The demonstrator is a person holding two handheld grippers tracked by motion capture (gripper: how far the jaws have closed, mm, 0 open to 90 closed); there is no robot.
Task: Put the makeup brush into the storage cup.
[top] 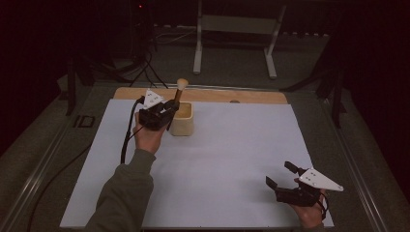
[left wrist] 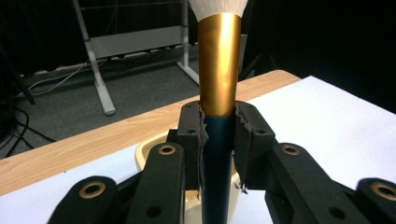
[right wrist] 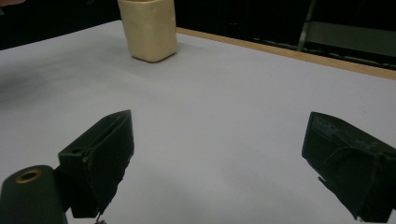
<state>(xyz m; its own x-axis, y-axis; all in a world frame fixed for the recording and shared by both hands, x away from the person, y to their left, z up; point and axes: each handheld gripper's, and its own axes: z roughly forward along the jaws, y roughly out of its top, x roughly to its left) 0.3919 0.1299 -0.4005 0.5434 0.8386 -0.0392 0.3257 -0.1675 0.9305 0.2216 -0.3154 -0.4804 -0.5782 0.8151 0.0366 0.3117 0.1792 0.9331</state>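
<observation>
A makeup brush [top: 178, 94] with a white tuft, gold ferrule and dark handle stands upright over a cream cup [top: 183, 119]. My left gripper [top: 167, 112] is shut on the brush's dark handle [left wrist: 217, 154], just below the gold ferrule [left wrist: 220, 65]; the cup's rim [left wrist: 148, 148] shows right under the jaws. My right gripper [top: 280, 174] rests open near the table's front right, nothing between its jaws [right wrist: 219, 158]. From there the cup [right wrist: 148, 29] stands far off on the white sheet.
A white sheet [top: 232, 154] covers most of the wooden table [top: 251, 96]. A black cable [top: 126, 140] trails from the left gripper along the sheet. A white metal frame [top: 234, 29] stands on the floor beyond the table.
</observation>
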